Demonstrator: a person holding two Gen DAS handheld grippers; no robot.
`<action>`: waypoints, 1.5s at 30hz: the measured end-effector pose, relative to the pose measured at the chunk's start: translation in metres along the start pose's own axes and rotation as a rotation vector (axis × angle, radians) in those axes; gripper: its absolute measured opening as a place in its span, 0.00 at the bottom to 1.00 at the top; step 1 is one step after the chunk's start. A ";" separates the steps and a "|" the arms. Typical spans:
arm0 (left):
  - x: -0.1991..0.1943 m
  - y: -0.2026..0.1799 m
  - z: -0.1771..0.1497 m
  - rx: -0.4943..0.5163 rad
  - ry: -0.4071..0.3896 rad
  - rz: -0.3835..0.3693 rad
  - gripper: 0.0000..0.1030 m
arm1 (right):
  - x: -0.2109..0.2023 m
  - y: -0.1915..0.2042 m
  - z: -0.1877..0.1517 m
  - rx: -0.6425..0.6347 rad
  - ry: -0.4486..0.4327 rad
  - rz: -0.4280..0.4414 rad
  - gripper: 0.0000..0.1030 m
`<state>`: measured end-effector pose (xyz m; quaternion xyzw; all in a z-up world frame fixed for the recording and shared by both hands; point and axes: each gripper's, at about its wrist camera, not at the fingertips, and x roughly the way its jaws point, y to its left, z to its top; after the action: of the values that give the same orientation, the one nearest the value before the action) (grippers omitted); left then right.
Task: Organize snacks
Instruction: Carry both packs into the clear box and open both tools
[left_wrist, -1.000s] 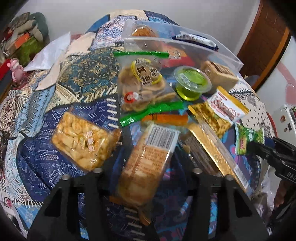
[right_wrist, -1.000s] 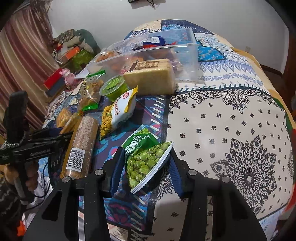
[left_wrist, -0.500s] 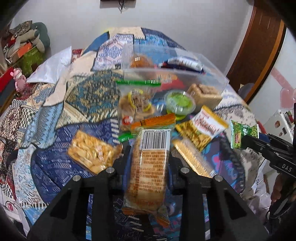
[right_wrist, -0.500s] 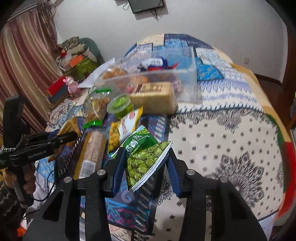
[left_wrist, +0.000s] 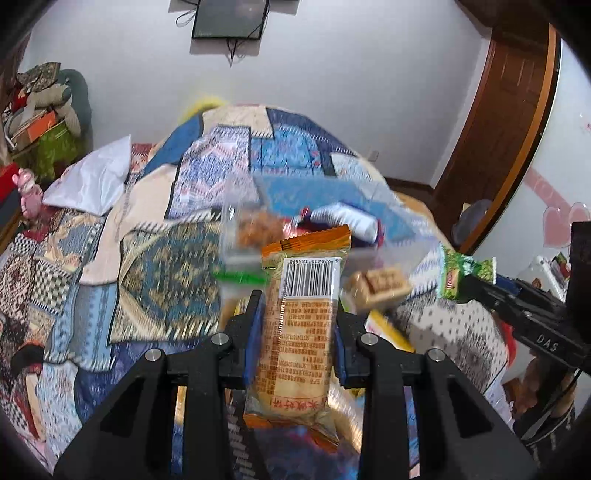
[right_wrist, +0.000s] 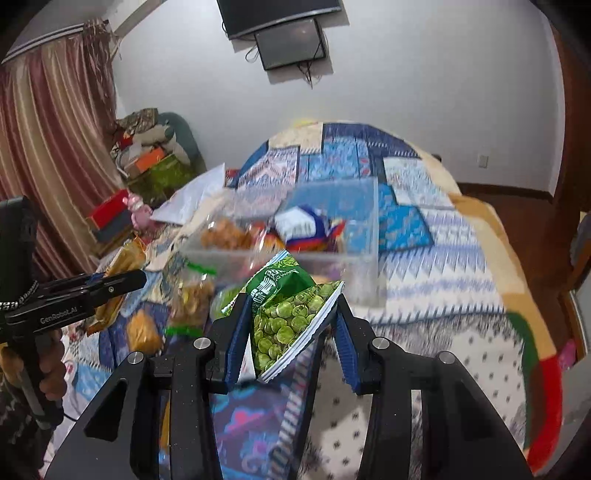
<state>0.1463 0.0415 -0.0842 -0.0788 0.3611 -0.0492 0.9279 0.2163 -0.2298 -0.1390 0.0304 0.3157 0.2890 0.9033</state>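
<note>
My left gripper (left_wrist: 298, 325) is shut on an orange cracker pack with a barcode (left_wrist: 301, 325), held in the air above the bed. My right gripper (right_wrist: 290, 325) is shut on a green pea bag (right_wrist: 286, 314), also lifted; that bag shows at the right of the left wrist view (left_wrist: 463, 273). A clear plastic box (right_wrist: 295, 254) with several snacks inside stands on the quilt just beyond both grippers. Its near wall shows in the left wrist view (left_wrist: 236, 236).
Loose snack packs lie on the patterned quilt (right_wrist: 443, 258) left of the box, among them a clear bag with a green strip (right_wrist: 192, 291) and an orange pack (right_wrist: 142, 330). A wafer block (left_wrist: 380, 288) lies by the box. A white pillow (left_wrist: 92, 181) lies at the far left.
Both grippers have risen off the bed with their packs and moved toward the clear box. The view has tilted up to show the wall and the screen.
</note>
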 end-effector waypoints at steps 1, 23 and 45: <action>0.002 -0.001 0.006 -0.003 -0.008 -0.007 0.31 | 0.001 -0.001 0.004 0.000 -0.008 -0.003 0.39; 0.129 -0.006 0.068 -0.052 0.047 -0.011 0.31 | 0.078 -0.041 0.045 0.050 -0.013 -0.074 0.39; 0.138 -0.015 0.063 -0.038 0.064 0.016 0.50 | 0.092 -0.031 0.044 -0.060 0.032 -0.126 0.46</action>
<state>0.2895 0.0133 -0.1271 -0.0918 0.3919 -0.0376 0.9146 0.3160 -0.1996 -0.1622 -0.0210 0.3226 0.2414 0.9150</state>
